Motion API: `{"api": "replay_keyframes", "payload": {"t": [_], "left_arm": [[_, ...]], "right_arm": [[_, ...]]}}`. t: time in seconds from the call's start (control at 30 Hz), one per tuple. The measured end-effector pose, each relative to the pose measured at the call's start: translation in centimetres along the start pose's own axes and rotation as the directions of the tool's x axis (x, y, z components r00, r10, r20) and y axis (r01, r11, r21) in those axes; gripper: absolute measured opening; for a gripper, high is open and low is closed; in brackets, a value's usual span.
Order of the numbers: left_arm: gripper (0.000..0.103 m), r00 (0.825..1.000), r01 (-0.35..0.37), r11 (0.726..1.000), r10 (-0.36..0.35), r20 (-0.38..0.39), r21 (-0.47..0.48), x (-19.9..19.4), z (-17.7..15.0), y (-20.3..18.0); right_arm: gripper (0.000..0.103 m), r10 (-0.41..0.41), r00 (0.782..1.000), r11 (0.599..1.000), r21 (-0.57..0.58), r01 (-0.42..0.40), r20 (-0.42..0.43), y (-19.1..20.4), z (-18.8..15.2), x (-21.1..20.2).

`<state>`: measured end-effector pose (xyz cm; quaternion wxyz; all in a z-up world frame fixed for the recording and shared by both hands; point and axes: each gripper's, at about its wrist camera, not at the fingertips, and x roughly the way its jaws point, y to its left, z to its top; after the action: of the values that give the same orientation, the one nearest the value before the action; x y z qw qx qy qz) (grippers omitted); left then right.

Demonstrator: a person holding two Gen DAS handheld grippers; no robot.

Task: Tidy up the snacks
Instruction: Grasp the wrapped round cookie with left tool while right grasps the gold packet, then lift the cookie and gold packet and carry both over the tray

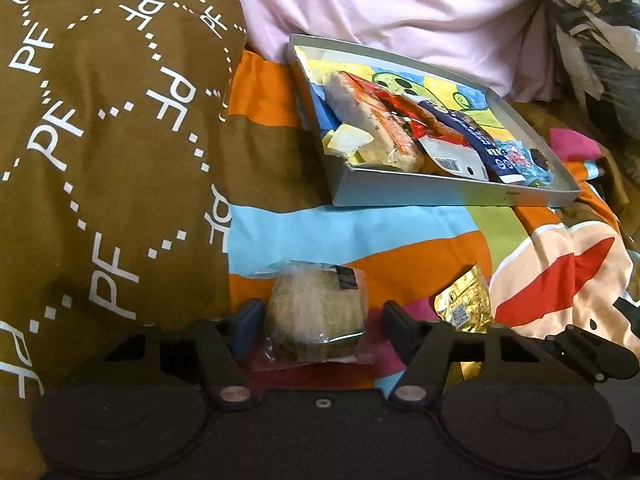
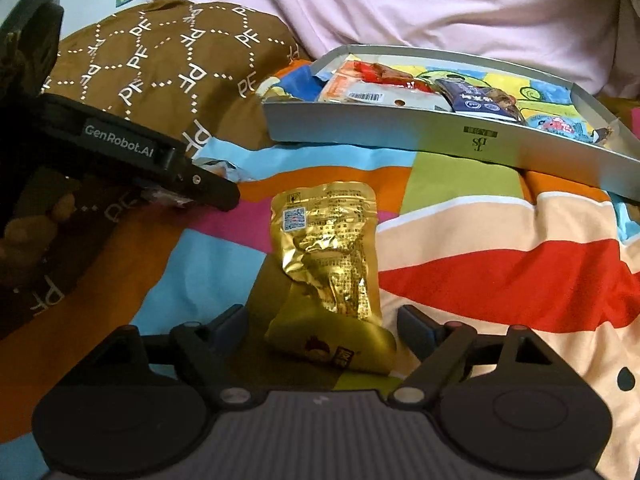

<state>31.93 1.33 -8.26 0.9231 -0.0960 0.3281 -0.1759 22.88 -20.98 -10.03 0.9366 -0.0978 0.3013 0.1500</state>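
A round pale bun in a clear wrapper (image 1: 316, 312) lies on the colourful bedspread between the fingers of my left gripper (image 1: 322, 320). The left pad is against it and the right pad stands a little off, so the gripper is open. A crinkled gold foil pouch (image 2: 328, 264) lies between the fingers of my right gripper (image 2: 322, 322), which is open with gaps on both sides. This gold pouch (image 1: 464, 304) also shows just right of the bun. Beyond both lies a shallow grey box tray (image 1: 440, 194) (image 2: 400, 132) holding several packaged snacks.
A brown cushion printed "PF" (image 1: 100, 160) (image 2: 160, 72) rises at the left. Pink cloth (image 1: 400, 8) lies behind the tray. My left gripper's body (image 2: 132, 152) reaches in from the left in the right wrist view. Striped bedspread (image 2: 500, 272) spreads to the right.
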Motion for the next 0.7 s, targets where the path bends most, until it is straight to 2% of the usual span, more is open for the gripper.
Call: {"api": "replay_keyframes", "payload": {"t": [0.1,0.17,0.27,0.7], "left_arm": [[0.052,1.000,-0.002,0.999,0.002,0.004,-0.043,-0.1,0.1,0.5],[0.052,1.000,0.002,0.998,-0.002,0.005,-0.062,-0.3,0.0,0.7],[0.051,1.000,-0.028,0.999,0.028,0.010,-0.030,-0.5,-0.4,-0.1],[0.051,0.995,-0.102,0.993,0.103,0.000,0.059,-2.8,-2.6,-4.0]], "right_arm": [[0.077,-0.005,1.000,1.000,-0.008,0.005,0.001,0.3,-0.1,-0.1],[0.070,-0.002,1.000,1.000,-0.019,0.002,-0.001,0.5,-0.1,-0.2],[0.066,-0.010,1.000,0.999,-0.040,0.010,-0.005,1.0,-0.1,-0.3],[0.066,-0.084,0.995,0.992,-0.103,0.079,-0.048,2.2,-0.4,-1.2]]}}
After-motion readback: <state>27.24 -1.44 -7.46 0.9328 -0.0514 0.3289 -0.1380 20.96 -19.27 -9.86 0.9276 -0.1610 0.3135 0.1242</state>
